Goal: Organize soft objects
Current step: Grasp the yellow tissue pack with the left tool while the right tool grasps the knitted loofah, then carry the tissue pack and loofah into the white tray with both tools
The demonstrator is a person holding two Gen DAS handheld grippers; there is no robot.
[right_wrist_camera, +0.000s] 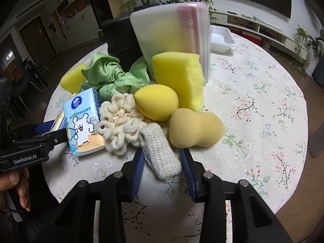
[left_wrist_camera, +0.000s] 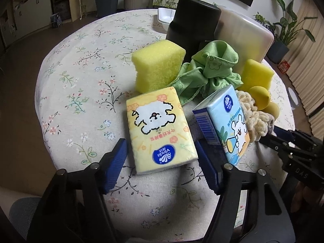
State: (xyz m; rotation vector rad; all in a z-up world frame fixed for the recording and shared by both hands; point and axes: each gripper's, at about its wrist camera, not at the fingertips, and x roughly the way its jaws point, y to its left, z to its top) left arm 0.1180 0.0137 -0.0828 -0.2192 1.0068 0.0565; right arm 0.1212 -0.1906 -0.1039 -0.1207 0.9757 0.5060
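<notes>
Fingers of the left gripper [left_wrist_camera: 161, 160] pointed steeply down at the tabletop [left_wrist_camera: 81, 93], half-closed either side of a yellow tissue pack [left_wrist_camera: 160, 129]; the right pad touched the pack's edge, while a sliver of cloth showed at the left pad, so no firm grip could be read. The right gripper [right_wrist_camera: 163, 167] pointed down likewise, its fingers narrowed around a knitted pad [right_wrist_camera: 160, 151], both pads at its sides; whether they pressed it I could not tell. A hand [right_wrist_camera: 14, 190] showed at the left gripper's handle.

The yellow pack lay flat, printed with a white cartoon dog. Just beside it a blue tissue pack [left_wrist_camera: 228, 125] leaned on a cream scrunchie [right_wrist_camera: 119, 121]. Behind sat a yellow egg sponge [right_wrist_camera: 156, 102], a tan gourd-shaped sponge [right_wrist_camera: 194, 127], crumpled green cloth [left_wrist_camera: 206, 70] and two yellow block sponges [left_wrist_camera: 158, 66] [right_wrist_camera: 180, 79].

Farther back stood a frosted plastic box [right_wrist_camera: 172, 32], yellow and pink shapes showing through its wall, beside a black container [left_wrist_camera: 192, 22]. A white tray [right_wrist_camera: 220, 36] lay beyond.
</notes>
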